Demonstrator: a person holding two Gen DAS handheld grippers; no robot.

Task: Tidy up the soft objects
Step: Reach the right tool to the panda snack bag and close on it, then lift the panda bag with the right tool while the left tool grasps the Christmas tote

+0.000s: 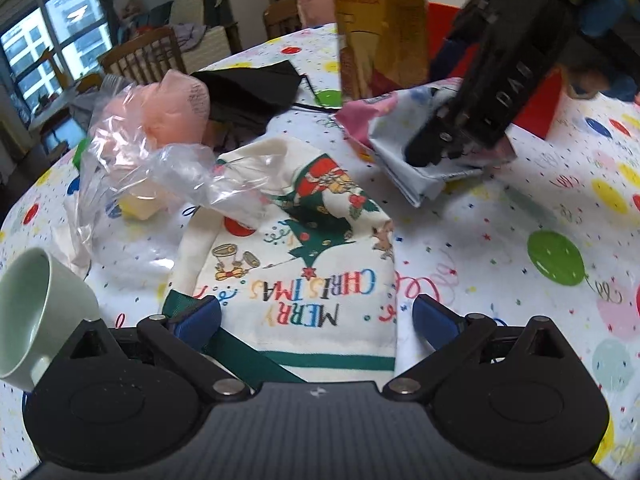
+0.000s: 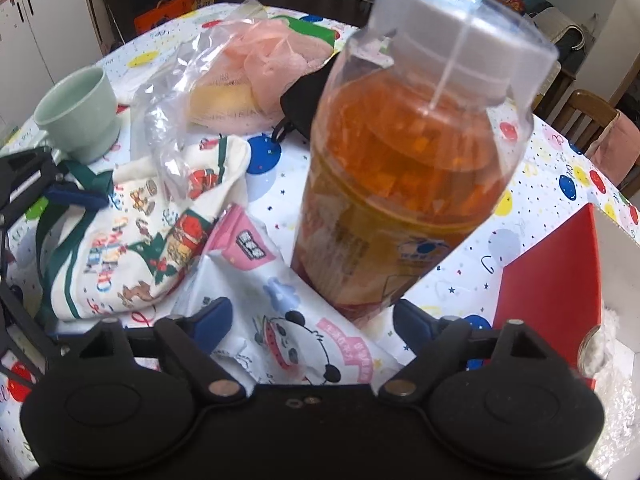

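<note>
Christmas cloth bag (image 1: 304,264): cream, with green trim and "MERRY CHRISTMAS" print, lying flat on the bench (image 1: 500,232) right ahead of the left claw (image 1: 316,316); in the right wrist view it sits at the left (image 2: 132,248).
Tissue pack (image 2: 280,312): soft white-and-pink packet with a panda print, lying on the bench between the cloth bag and the bottle; in the left wrist view it is under the right claw's tip (image 1: 400,152).
Left claw: blue pads spread wide, one on each side of the cloth bag's near edge, pinching nothing.
Right claw (image 2: 312,320): pads spread wide over the tissue pack, not closed on it; whether they touch it cannot be told.
Plastic bag (image 1: 152,152): clear, crumpled, holding pink and yellow soft items, resting partly on the cloth bag's far end.
Black cloth (image 1: 256,88): beyond the plastic bag.
Bottle (image 2: 404,184): tall, amber, clear cap, upright just beside the tissue pack.
Mug (image 1: 36,312): pale green, at the left claw's left side.
Red box (image 2: 560,264): open, to the right of the bottle.
</note>
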